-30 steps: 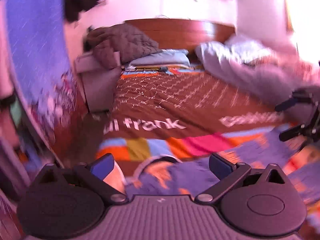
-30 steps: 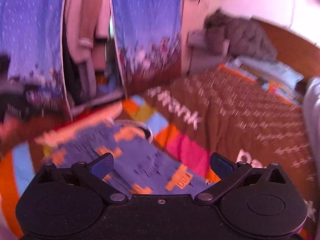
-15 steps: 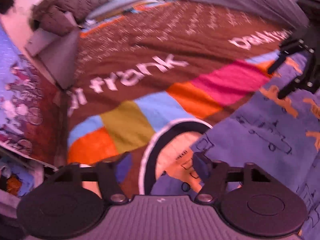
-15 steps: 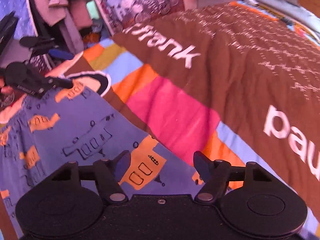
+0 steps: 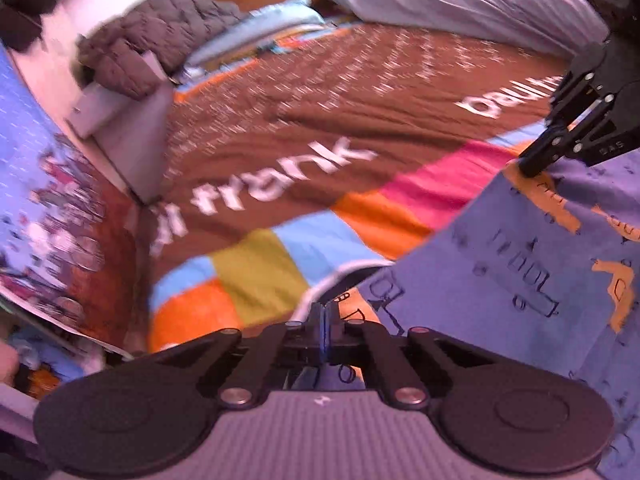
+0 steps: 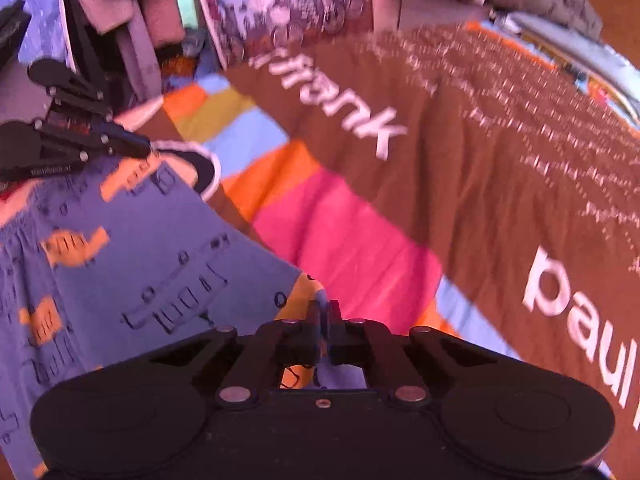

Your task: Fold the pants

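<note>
The pants point(image 5: 520, 280) are purple-blue with orange and outlined vehicle prints, and lie on a bedspread. In the left wrist view my left gripper point(image 5: 322, 320) is shut on one corner of their edge. My right gripper point(image 5: 536, 164) shows at the far right there, pinching another corner. In the right wrist view the pants point(image 6: 140, 264) fill the lower left, and my right gripper point(image 6: 322, 316) is shut on their edge. The left gripper point(image 6: 140, 148) shows at the left, shut on the far corner.
The bedspread point(image 5: 320, 140) is brown with white lettering and coloured blocks point(image 6: 340, 240). A dark quilted jacket point(image 5: 152, 40), pillows and a grey blanket point(image 5: 460, 0) lie at the headboard. A patterned curtain point(image 6: 288, 4) and hanging clothes point(image 6: 132, 12) stand beside the bed.
Both grippers came down to the pants and closed on their edge. They were open one second ago and half shut half a second ago.
</note>
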Demonstrator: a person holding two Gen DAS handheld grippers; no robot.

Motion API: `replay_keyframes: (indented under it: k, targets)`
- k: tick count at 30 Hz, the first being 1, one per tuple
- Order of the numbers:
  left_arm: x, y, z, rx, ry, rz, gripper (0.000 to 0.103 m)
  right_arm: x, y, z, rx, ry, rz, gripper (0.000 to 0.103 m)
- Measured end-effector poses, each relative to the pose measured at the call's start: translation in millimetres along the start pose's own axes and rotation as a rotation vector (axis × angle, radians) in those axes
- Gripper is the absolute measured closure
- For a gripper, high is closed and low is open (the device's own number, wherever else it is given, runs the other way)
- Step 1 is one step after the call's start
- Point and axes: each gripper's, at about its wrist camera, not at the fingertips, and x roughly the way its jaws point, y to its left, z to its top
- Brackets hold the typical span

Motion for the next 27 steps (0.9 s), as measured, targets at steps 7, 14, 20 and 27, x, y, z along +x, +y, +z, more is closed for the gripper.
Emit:
replay_keyframes:
  k: [7, 14, 20, 27]
  targets:
    - [21, 7, 9, -0.117, 0.013, 0.152, 0.103, 0, -4, 8, 0.097, -0.148, -0.153, 0.102]
    - [17, 1, 9, -0.134, 0.008, 0.158, 0.103, 29, 16, -3, 0.073, -0.121, -0.238, 0.102]
    - [-42, 2, 7, -0.165, -0.089, 0.119, 0.103, -31, 25, -12, 0.095, -0.263, -0.208, 0.102]
    - [-128, -31, -37, -0.088, -0.124, 0.052, 0.103, -112, 101, -82, -0.03, -0.365, -0.162, 0.102]
